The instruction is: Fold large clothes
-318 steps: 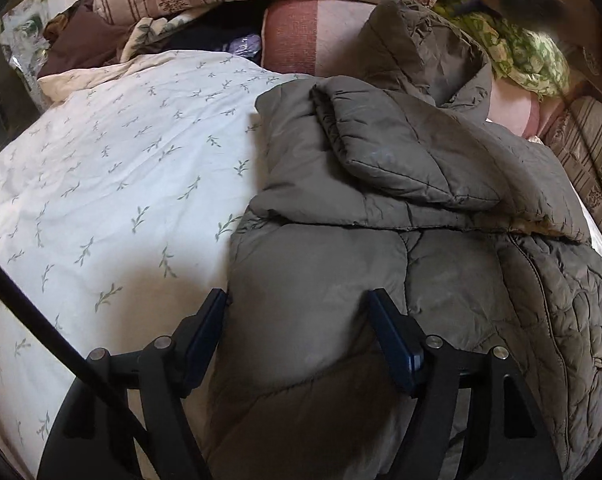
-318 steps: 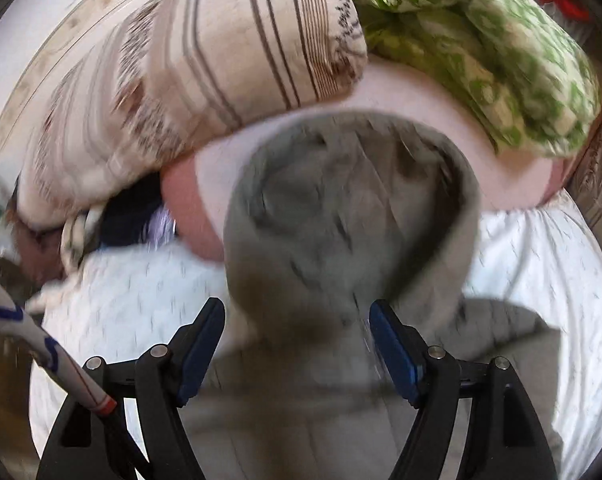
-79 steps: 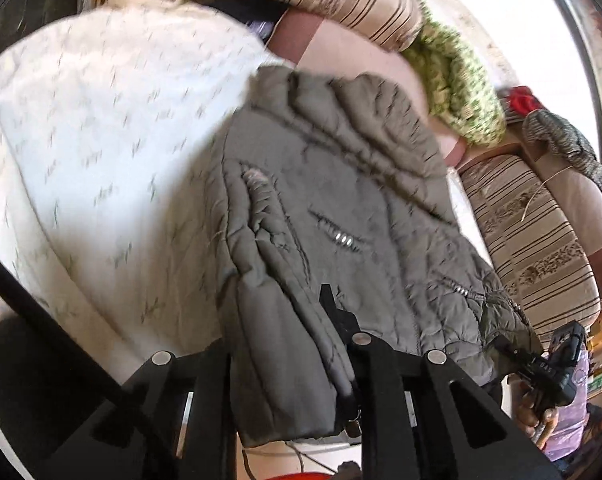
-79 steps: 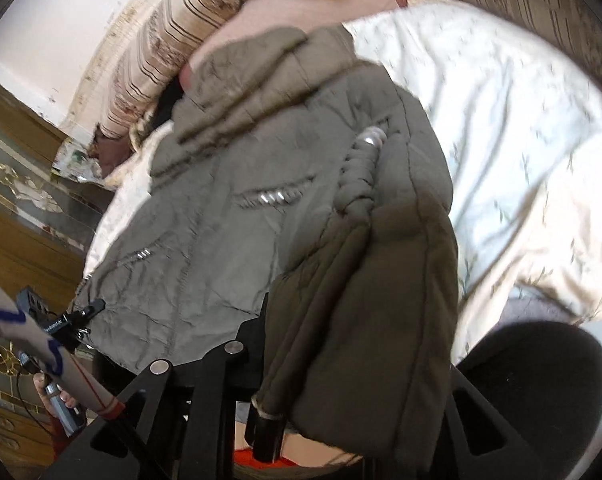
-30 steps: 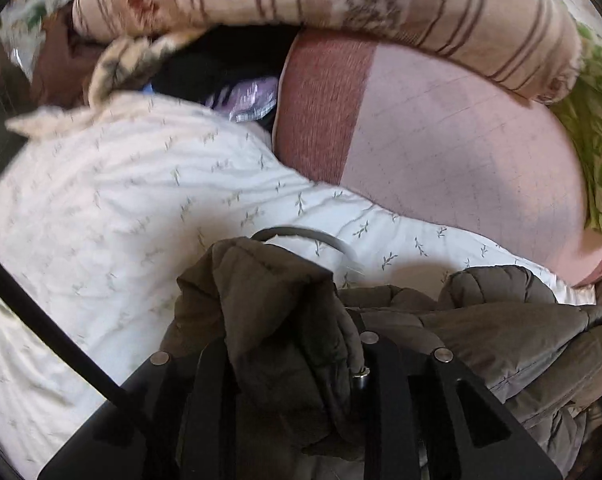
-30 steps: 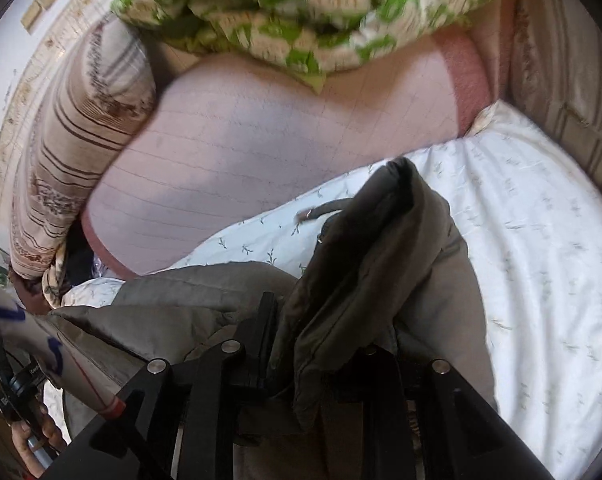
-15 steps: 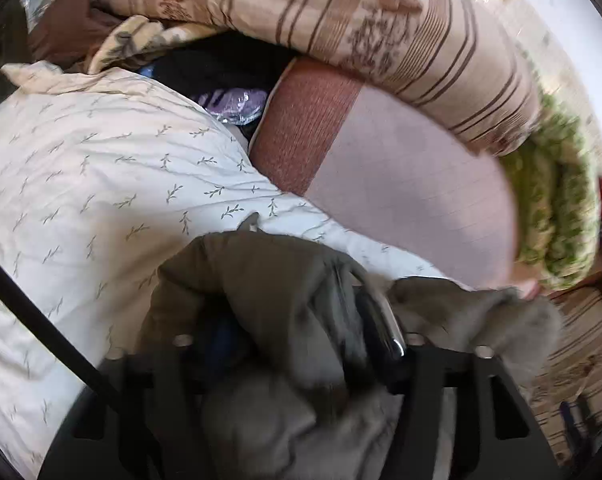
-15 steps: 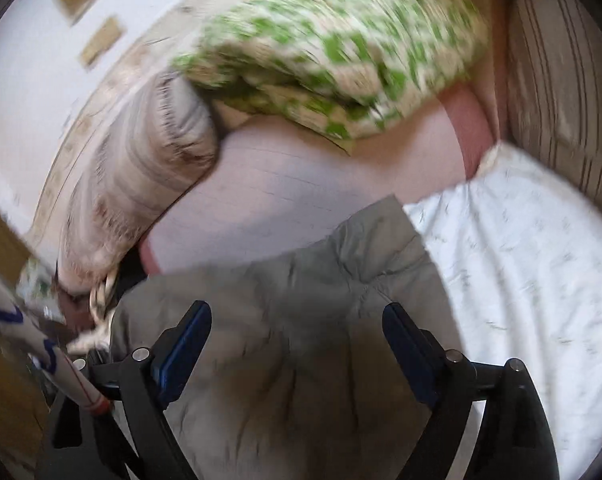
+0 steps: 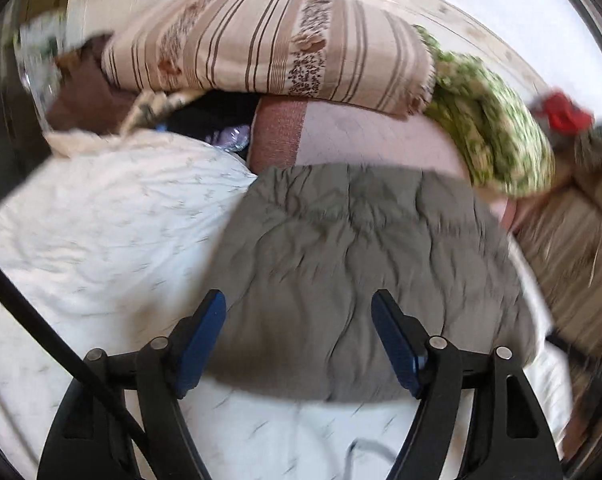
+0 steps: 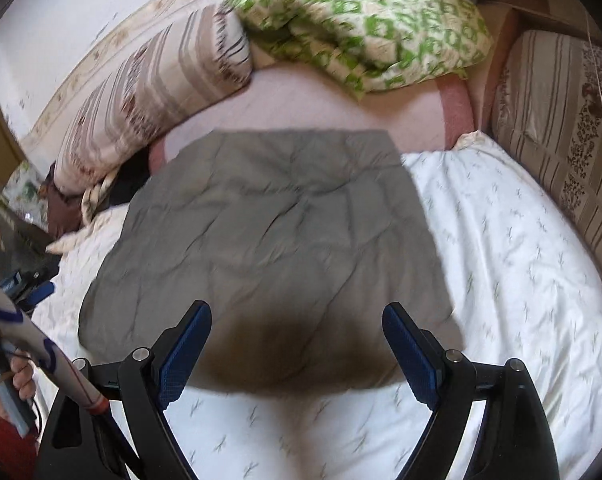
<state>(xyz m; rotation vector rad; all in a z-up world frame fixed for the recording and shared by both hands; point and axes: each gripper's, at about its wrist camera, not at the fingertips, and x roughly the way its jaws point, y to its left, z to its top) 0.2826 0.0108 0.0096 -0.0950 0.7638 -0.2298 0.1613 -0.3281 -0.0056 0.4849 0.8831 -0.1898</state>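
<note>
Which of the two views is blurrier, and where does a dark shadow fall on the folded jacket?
Left wrist view: motion blur smears the jacket, the bedsheet and the striped pillow, worst toward the right edge. Right wrist view: somewhat sharper, though still soft; a dark shadow sits on the jacket's near edge, between the open fingers of the right tool. Both views bend straight lines, fisheye style.

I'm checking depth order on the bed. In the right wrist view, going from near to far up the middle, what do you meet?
Right gripper → white leaf-print sheet → folded olive jacket → pink cushion → green patterned pillow.
</note>
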